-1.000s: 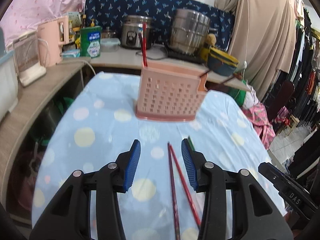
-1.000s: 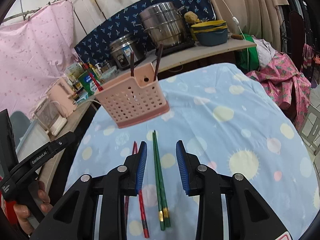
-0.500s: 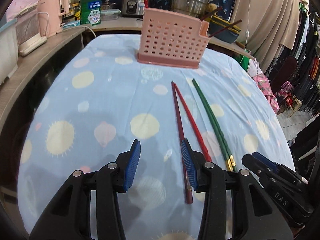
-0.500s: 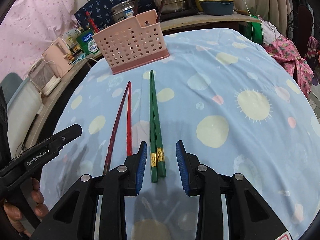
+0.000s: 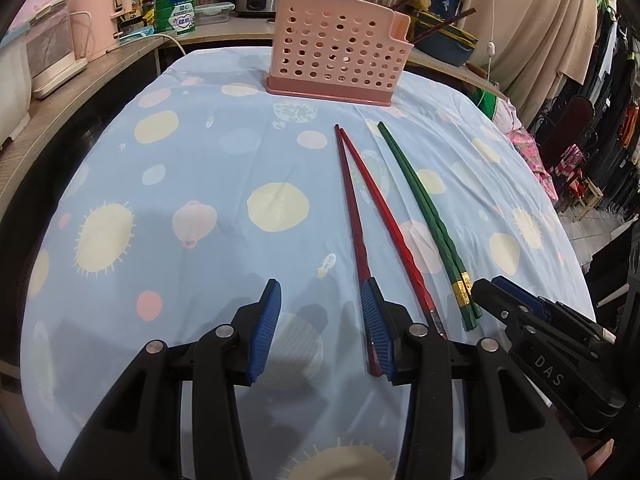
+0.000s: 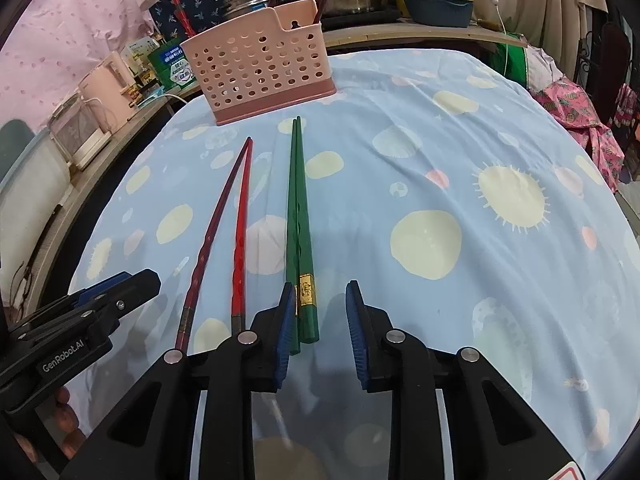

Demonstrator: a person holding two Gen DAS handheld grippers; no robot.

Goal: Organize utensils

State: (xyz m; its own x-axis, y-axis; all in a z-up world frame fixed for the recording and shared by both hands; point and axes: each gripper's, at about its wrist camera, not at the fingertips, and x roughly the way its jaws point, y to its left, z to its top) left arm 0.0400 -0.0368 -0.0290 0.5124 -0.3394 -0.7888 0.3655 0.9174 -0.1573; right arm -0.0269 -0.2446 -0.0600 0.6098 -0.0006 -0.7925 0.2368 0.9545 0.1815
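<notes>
On the table: a blue cloth (image 5: 200, 168) with pale sun and dot prints covers it.
Holder: a pink perforated holder (image 5: 336, 60) stands upright at the far side of the cloth, with dark and red chopsticks already poking out of its top.
Red chopsticks: the red pair (image 5: 360, 216) lies flat on the cloth, tips touching toward the holder, handles splayed apart toward the grippers.
Green chopsticks: the green pair (image 6: 298, 220) lies just right of the red pair, its two sticks side by side and touching, gold bands near the handle ends.
Left gripper: the left gripper (image 5: 324, 320) hangs low over the cloth, jaws apart with only cloth in the gap; its right pad lies over the handle of the darker red stick, whether touching I cannot tell.
Right gripper: the right gripper (image 6: 320, 320) has its jaws set either side of the green handles; they have just been closing, yet a gap shows on the right side, so nothing is clamped.
</notes>
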